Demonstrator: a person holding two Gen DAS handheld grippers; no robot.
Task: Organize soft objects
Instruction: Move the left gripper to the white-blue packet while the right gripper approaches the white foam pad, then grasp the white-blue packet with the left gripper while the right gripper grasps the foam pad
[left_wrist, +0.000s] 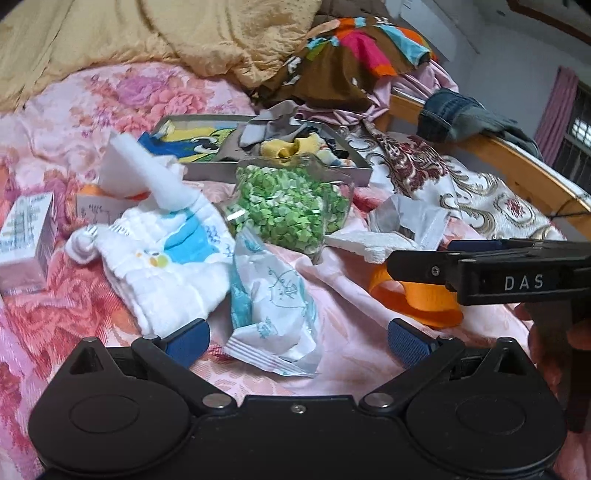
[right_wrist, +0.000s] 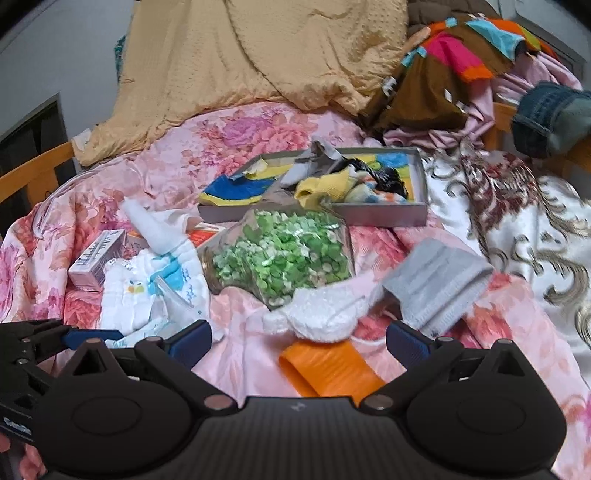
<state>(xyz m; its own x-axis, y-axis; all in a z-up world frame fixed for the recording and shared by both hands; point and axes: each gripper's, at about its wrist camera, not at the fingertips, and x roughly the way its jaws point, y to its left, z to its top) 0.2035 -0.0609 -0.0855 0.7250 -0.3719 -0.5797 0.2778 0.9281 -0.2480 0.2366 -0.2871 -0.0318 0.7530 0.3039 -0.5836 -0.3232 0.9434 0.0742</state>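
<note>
A grey tray on the bed holds socks and cloths. A white baby cloth with blue print lies left of a glass jar of green paper stars. A white-blue wrapper lies between the wide-open jaws of my left gripper, untouched. My right gripper is open over an orange ring, with a white fluffy cloth and a grey folded cloth just beyond. The right gripper shows side-on in the left wrist view.
Small cardboard boxes lie at the left. A yellow blanket and a colourful clothes pile sit at the back. The wooden bed rail with jeans runs along the right.
</note>
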